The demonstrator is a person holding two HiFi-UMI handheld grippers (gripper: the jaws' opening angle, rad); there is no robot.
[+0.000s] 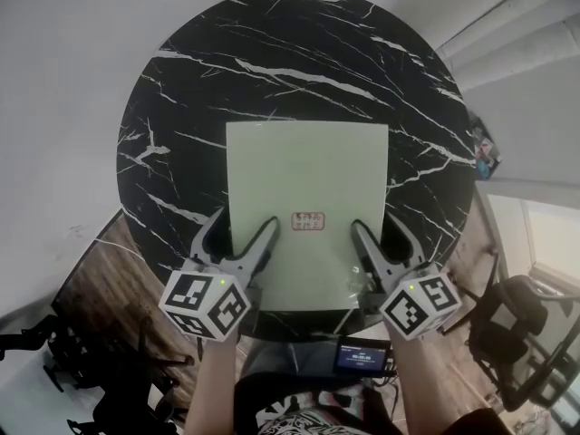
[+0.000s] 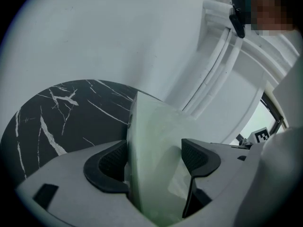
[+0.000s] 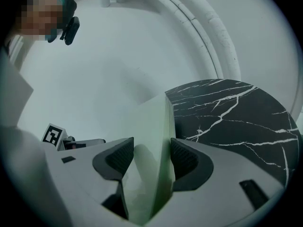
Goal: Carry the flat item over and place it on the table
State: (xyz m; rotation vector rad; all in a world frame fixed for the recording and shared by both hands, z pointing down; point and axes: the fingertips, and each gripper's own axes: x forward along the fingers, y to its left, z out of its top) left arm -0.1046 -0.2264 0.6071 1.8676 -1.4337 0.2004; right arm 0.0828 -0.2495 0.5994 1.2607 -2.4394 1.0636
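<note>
Carrying is judged all but done: the flat green panel (image 1: 306, 179) is held over the marble table (image 1: 181, 89), its near-edge side clamped by the left gripper (image 1: 245, 218) and the right gripper (image 1: 374, 222); release is left.

The tabletop (image 1: 181, 89) looks like polished black marble. The panel (image 1: 308, 179) is smooth and glossy. The left tongs (image 2: 154, 157) are matt grey plastic.

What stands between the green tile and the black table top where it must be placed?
Nothing visible. The left gripper and right gripper hold the green tile by its near edge over the black table; the part under the tile is hidden.
</note>
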